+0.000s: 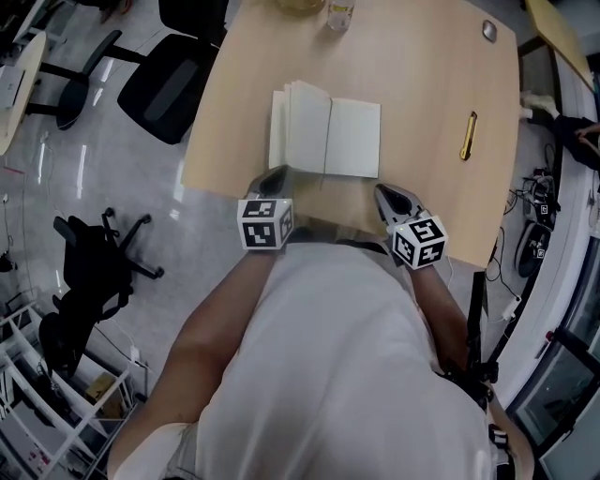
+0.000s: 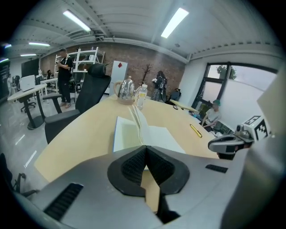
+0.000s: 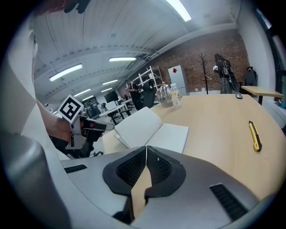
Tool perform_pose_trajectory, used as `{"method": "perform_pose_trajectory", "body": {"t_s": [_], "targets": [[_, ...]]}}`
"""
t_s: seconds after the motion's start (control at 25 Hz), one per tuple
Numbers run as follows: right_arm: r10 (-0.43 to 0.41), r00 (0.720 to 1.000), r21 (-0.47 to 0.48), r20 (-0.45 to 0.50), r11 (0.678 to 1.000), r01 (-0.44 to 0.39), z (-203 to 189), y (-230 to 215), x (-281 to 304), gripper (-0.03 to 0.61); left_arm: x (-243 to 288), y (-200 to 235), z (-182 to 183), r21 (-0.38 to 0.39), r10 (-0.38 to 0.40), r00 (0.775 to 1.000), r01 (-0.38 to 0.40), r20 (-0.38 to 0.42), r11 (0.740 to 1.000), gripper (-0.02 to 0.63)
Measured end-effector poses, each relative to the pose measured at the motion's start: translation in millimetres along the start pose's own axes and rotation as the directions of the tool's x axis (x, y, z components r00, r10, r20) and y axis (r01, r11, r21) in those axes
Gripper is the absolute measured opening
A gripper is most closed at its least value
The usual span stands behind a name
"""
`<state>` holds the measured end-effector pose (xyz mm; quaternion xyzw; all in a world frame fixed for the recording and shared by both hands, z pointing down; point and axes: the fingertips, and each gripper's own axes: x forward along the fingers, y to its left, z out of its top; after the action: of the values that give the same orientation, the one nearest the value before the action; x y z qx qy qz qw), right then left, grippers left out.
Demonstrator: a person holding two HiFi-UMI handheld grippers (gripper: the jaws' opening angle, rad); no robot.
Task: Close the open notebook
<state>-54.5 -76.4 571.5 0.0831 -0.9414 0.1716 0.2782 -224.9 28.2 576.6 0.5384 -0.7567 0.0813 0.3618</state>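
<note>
The open notebook (image 1: pixel 352 139) lies with white pages up on the wooden table (image 1: pixel 422 84). Several of its left pages (image 1: pixel 305 122) stand fanned upward near the spine. My left gripper (image 1: pixel 277 175) hovers just short of the notebook's near left corner, shut, and I see nothing between the pads. In the left gripper view the notebook (image 2: pixel 154 134) lies beyond the shut left gripper (image 2: pixel 145 151). My right gripper (image 1: pixel 383 193) sits near the notebook's near right corner, also shut and empty. From the right gripper view the notebook (image 3: pixel 167 134) lies ahead of the right gripper (image 3: pixel 146 151).
A yellow pen (image 1: pixel 468 136) lies on the table right of the notebook. A water bottle (image 1: pixel 339 13) and a kettle (image 2: pixel 126 90) stand at the far edge. Black office chairs (image 1: pixel 164 84) stand on the floor to the left. People are in the background (image 2: pixel 64 74).
</note>
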Motion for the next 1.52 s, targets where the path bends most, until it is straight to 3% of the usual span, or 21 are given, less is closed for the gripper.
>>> {"method": "perform_pose_trajectory", "body": {"t_s": [0.32, 0.6, 0.96, 1.16, 1.32, 1.44, 1.52], "targets": [[-0.036, 0.999, 0.068, 0.033, 0.997, 0.034, -13.8, -23.4, -23.8, 0.018, 3.1, -52.1, 15.2, 0.115, -0.074, 0.997, 0.073, 0.003, 0.991, 0.006], [-0.085, 0.995, 0.125, 0.055, 0.989, 0.078, -28.0, -44.4, -44.0, 0.018, 31.9, -102.3, 10.7, 0.221, -0.166, 0.984, 0.176, -0.064, 0.959, 0.006], [-0.179, 0.982, 0.197, 0.055, 0.966, 0.165, -52.4, -68.4, -81.6, 0.018, 85.3, -149.0, -30.3, 0.26, -0.284, 0.917, 0.357, -0.279, 0.897, 0.006], [-0.232, 0.971, 0.24, 0.053, 0.947, 0.213, -64.1, -83.1, -100.9, 0.018, 108.8, -161.9, -52.0, 0.296, -0.28, 0.874, 0.41, -0.396, 0.863, 0.006], [-0.257, 0.965, 0.266, 0.051, 0.935, 0.235, -71.1, -89.5, -111.8, 0.017, 121.9, -166.6, -67.3, 0.311, -0.244, 0.851, 0.415, -0.465, 0.855, 0.006], [-0.266, 0.963, 0.274, 0.052, 0.931, 0.242, -72.7, -92.1, -116.2, 0.018, 128.3, -165.8, -80.0, 0.343, -0.196, 0.849, 0.395, -0.491, 0.853, 0.008], [-0.266, 0.962, 0.275, 0.055, 0.931, 0.241, -73.4, -94.2, -117.7, 0.017, 128.7, -168.7, -82.8, 0.374, -0.182, 0.86, 0.386, -0.476, 0.843, 0.008]]}}
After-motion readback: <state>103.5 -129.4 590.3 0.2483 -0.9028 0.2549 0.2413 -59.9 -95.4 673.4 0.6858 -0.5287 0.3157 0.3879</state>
